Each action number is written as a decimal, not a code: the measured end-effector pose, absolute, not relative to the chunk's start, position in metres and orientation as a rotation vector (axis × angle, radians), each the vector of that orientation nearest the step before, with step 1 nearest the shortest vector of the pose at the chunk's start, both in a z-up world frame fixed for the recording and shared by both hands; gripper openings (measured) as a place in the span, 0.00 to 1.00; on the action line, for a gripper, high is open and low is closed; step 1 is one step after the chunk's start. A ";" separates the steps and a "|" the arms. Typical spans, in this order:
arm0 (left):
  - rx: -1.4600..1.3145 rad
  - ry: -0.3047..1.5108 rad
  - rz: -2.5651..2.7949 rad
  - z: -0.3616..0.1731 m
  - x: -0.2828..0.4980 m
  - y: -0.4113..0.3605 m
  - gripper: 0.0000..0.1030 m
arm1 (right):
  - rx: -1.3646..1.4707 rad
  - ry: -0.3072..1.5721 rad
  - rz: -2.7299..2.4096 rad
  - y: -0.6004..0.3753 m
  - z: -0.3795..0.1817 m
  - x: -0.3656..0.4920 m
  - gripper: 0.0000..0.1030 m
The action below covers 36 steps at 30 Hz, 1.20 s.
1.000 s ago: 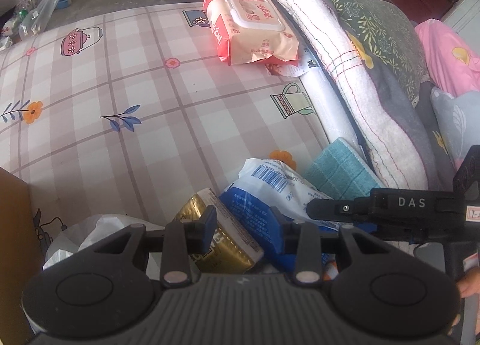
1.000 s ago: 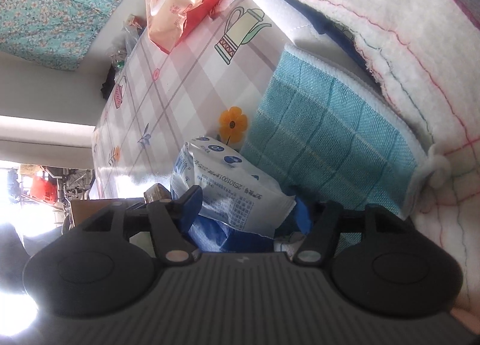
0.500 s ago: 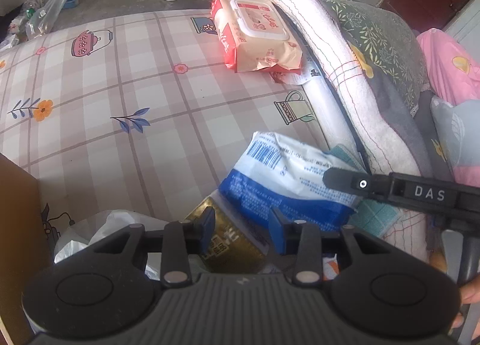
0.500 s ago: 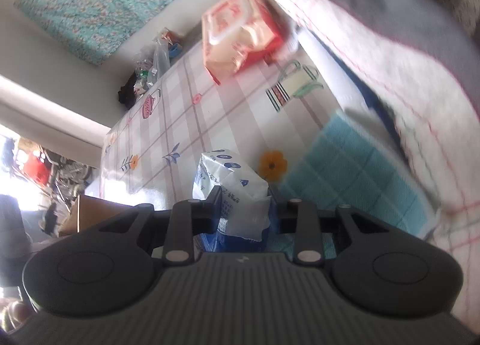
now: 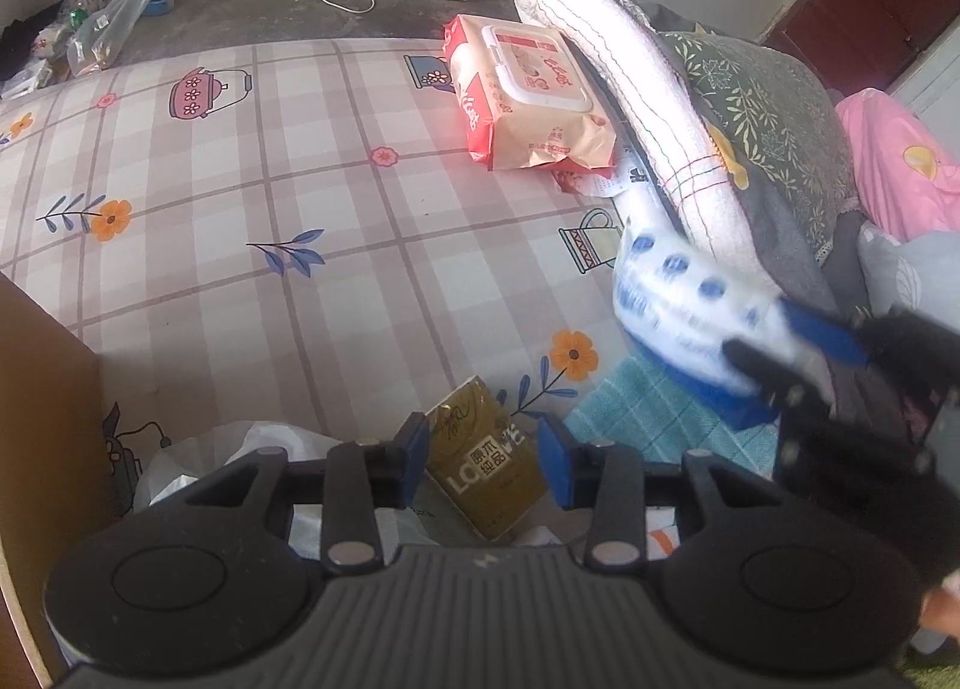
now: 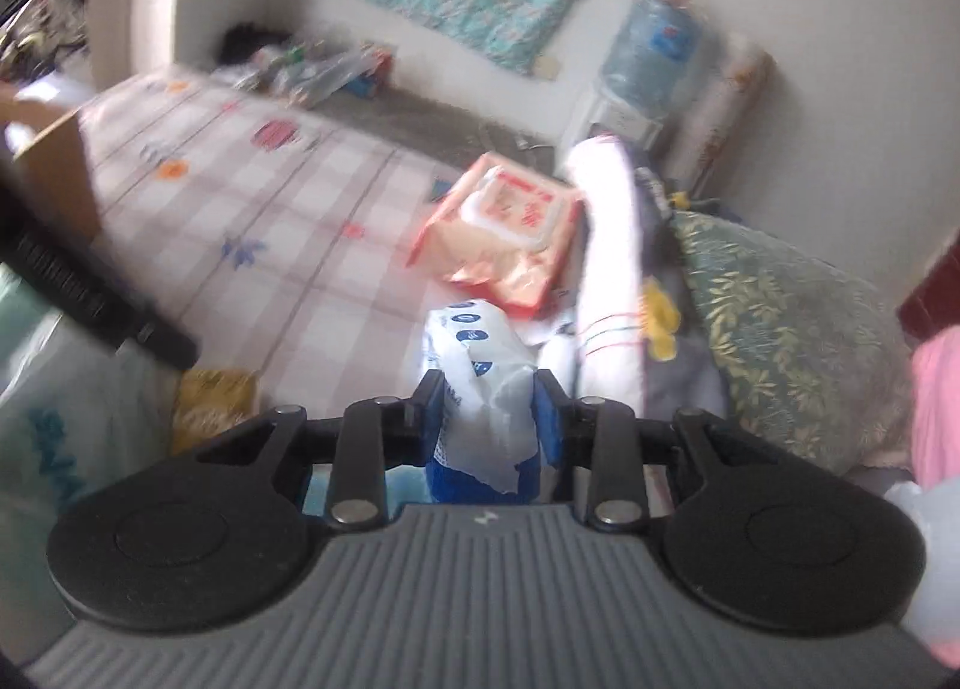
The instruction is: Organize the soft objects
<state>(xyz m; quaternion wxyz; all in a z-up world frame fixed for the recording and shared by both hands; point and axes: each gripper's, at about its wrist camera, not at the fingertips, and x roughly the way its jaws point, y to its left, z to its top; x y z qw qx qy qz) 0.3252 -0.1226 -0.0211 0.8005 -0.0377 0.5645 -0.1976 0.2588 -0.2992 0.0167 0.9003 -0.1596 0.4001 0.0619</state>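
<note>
Over checked mat (image 5: 252, 281), right hand-held gripper (image 6: 489, 410) easing around blue-white pack (image 6: 480, 383).

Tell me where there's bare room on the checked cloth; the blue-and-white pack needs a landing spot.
The checked cloth lies bare between the cardboard box and the red wipes pack. It is crowded along the rolled white towel and around the gold packet and teal cloth.

Right claw (image 6: 489, 413) opening slightly (pads gripping); left claw (image 5: 483, 458) parted.
</note>
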 end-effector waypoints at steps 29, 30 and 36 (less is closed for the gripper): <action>-0.125 1.390 -0.535 -0.065 0.343 -0.177 0.42 | 0.759 1.104 0.056 -0.403 -0.074 0.319 0.39; -0.128 1.396 -0.528 -0.068 0.345 -0.177 0.42 | 0.763 1.113 0.056 -0.403 -0.076 0.320 0.39; -0.154 1.413 -0.520 -0.075 0.353 -0.180 0.48 | 0.803 1.142 0.081 -0.402 -0.090 0.330 0.40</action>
